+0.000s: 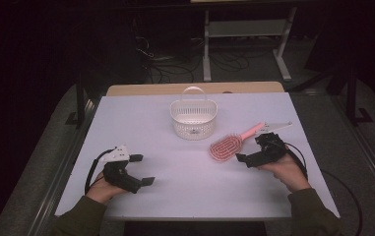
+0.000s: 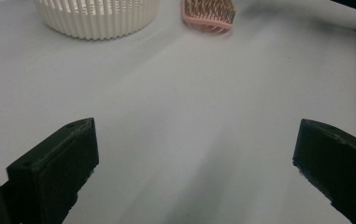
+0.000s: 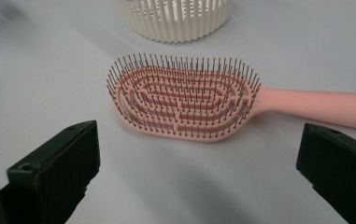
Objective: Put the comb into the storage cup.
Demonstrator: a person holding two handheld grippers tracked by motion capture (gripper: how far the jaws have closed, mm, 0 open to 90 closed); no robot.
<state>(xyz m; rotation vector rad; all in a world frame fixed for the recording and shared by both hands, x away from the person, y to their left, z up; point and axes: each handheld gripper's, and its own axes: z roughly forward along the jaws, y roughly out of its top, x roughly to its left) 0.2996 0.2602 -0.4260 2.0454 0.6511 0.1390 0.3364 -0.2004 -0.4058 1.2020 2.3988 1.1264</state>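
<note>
A pink hairbrush [image 1: 227,146] lies bristles up on the white table [image 1: 185,196], its handle pointing to the back right. In the right gripper view the hairbrush [image 3: 185,100] lies flat just ahead of the jaws, handle running off to the right. My right gripper [image 1: 250,148] is open, right beside the brush head, with nothing held. A white slotted basket [image 1: 193,118] with a handle stands behind the brush at table centre. My left gripper [image 1: 142,169] sits open over bare table at the front left, facing the basket [image 2: 96,18] and the brush [image 2: 209,14] far off.
A wooden desk edge [image 1: 195,89] runs behind the table. Beyond it are a metal frame [image 1: 244,29] and cables [image 1: 175,61] on the dark floor. Dark floor drops away on both sides of the table.
</note>
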